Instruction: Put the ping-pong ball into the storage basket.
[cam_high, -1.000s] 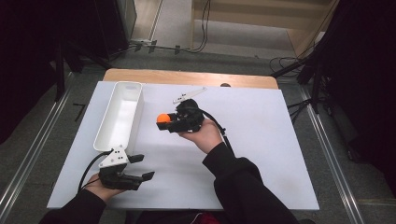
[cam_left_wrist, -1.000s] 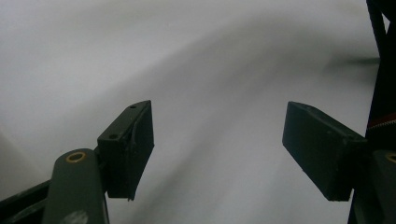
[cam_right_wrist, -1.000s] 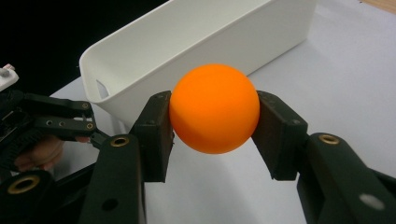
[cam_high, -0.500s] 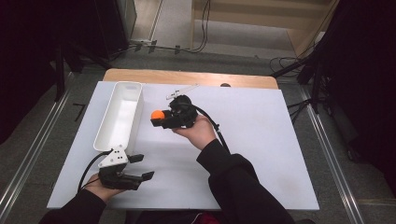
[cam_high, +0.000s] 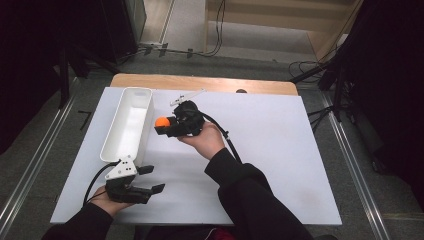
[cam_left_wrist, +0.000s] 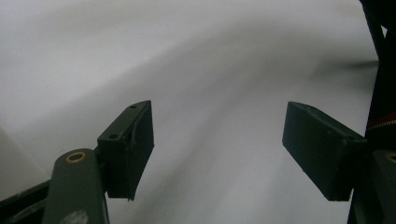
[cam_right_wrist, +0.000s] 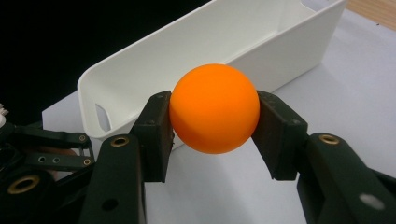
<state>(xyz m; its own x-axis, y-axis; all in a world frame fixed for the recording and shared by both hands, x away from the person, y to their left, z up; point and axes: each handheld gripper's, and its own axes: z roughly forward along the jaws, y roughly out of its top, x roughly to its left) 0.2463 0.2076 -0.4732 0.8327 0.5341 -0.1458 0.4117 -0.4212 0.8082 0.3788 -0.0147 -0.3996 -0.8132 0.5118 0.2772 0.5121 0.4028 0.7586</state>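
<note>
In the high view the right gripper (cam_high: 162, 125) sits a little left of the frame's centre, held in the person's right hand (cam_high: 202, 140) and pointing toward the left edge of the picture, its two black jaws clamped on a small, smooth orange ball (cam_high: 161, 121). The ball hangs just beside the long side wall of the narrow white plastic tray (cam_high: 143, 131), which lies lengthwise in the upper left part of the white table cover (cam_high: 280, 145); ball and tray wall are close, though whether they touch cannot be told from above. The right gripper view settles the grip: the orange ball (cam_right_wrist: 214, 108) fills the middle of that frame with a black pad (cam_right_wrist: 156, 133) pressed flat against each flank (the ball bulges well above the pads), and the white tray (cam_right_wrist: 140, 81) stretches from the left of the frame to the upper right behind it, its near end with a slot handle at the left. The left gripper (cam_high: 150, 180) rests low on the cover in the lower left of the high view, below the tray's near end, gripped by the left hand (cam_high: 107, 200). In the left gripper view its jaws stand wide apart with nothing but bare white surface (cam_left_wrist: 210, 70) between them.
</note>
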